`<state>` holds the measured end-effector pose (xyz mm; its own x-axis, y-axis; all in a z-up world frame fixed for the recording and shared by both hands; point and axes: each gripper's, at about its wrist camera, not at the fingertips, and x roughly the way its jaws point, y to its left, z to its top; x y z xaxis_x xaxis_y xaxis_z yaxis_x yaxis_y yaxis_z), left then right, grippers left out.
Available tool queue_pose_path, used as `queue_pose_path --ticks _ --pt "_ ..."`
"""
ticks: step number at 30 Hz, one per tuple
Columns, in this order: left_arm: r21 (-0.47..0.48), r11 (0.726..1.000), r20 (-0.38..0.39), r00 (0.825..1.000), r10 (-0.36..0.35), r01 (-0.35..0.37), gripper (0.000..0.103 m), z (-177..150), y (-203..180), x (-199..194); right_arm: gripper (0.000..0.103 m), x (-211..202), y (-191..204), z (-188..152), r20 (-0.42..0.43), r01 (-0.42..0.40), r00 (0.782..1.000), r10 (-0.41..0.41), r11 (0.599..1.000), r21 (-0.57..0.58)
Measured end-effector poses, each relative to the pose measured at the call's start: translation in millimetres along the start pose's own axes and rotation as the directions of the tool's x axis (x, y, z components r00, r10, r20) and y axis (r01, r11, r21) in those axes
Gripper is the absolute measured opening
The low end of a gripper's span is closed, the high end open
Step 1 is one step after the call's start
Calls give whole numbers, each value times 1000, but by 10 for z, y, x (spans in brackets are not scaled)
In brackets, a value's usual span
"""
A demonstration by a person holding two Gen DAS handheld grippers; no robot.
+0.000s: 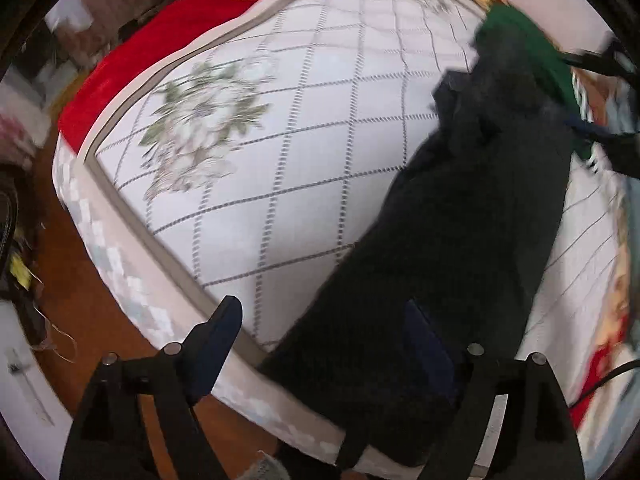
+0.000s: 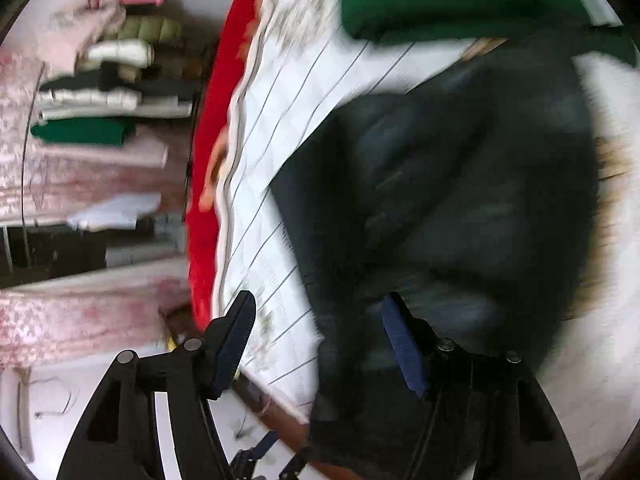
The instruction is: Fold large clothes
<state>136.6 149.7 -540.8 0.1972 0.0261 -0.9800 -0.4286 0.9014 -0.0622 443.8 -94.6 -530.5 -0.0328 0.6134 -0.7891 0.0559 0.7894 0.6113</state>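
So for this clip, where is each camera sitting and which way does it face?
Left wrist: on the left gripper, facing steeply down at the bed edge and a dark garment; both fingers show, spread apart.
Right wrist: on the right gripper, angled down across the bed towards stacked clothes; its fingers show, apart.
Shared: dark garment, green cloth, red blanket.

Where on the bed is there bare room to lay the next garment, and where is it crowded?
Free: the quilted bedspread, from the red blanket at its far edge to the black garment on the right. Crowded: the right side, where the black garment meets the green garment. Both grippers' jaws stand open at the near edge.
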Motion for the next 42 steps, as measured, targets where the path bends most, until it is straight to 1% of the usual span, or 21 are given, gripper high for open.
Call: queue_pose_path --ticks 2,5,8,10,11,12,14,16,17,21,24,26,28,30,32,33,35,37,40,41,42 --pt "5 993 12 993 120 -120 83 53 -73 277 69 -343 -373 81 81 117 990 -119 993 32" --pt "-51 991 -72 990 119 -123 95 101 47 653 69 -549 -1094 290 112 191 972 -207 972 135" --pt "-61 991 -82 990 112 -117 101 151 98 700 69 -379 -1607 535 82 152 982 -169 972 177" --pt "-31 990 -78 988 135 -138 101 171 59 682 71 -167 -1800 668 55 68 995 -79 980 187" --pt "-17 989 -76 986 148 -150 101 179 35 675 83 -81 -1843 696 50 26 998 -37 981 192" --pt "-3 987 -74 984 163 -163 101 201 2 674 87 -12 -1833 687 64 2 998 -14 982 189" --pt "12 983 -71 980 185 -185 101 220 -41 681 86 29 -1712 669 74 55 995 -63 994 99" --pt "29 979 -66 977 204 -202 101 238 -81 692 51 45 -1591 562 74 84 994 -85 996 9" --pt "44 975 -62 974 218 -216 101 247 -107 700 40 27 -1596 529 62 67 996 -67 998 3" --pt "76 966 -46 967 252 -248 101 321 -201 714 16 -116 -1721 456 82 11 996 -17 997 80" --pt "99 958 -32 961 274 -270 101 449 -332 684 12 -323 -1828 192 136 25 990 -41 993 119" --pt "120 952 -13 958 286 -283 101 500 -394 626 12 -618 -2037 -114 197 17 979 -60 976 215" --pt "142 946 12 956 292 -291 101 553 -466 526 12 -919 -2278 -465 240 5 967 -91 941 339" --pt "161 944 45 957 286 -289 101 597 -558 421 12 -1261 -2575 -1005 271 12 949 -160 878 479" --pt "176 942 77 958 275 -285 101 635 -640 285 15 -1521 -2847 -1575 223 72 945 -241 814 576" --pt "180 941 89 958 274 -286 101 636 -686 226 23 -1570 -2944 -1720 184 96 950 -252 798 595" --pt "191 944 100 962 254 -269 101 606 -796 89 31 -1621 -3236 -2087 47 151 970 -238 745 650" --pt "199 949 102 969 227 -244 101 527 -914 27 31 -1788 -3372 -2295 -9 201 966 -260 726 658" --pt "206 963 89 983 159 -174 101 376 -1195 -66 32 -2204 -3173 -2328 37 283 929 -369 768 574" --pt "209 966 85 987 134 -149 101 336 -1305 -74 32 -2277 -3061 -2284 67 280 927 -370 798 534" --pt "211 968 82 989 120 -135 101 337 -1337 -48 32 -2295 -2889 -2178 95 257 937 -337 847 465"
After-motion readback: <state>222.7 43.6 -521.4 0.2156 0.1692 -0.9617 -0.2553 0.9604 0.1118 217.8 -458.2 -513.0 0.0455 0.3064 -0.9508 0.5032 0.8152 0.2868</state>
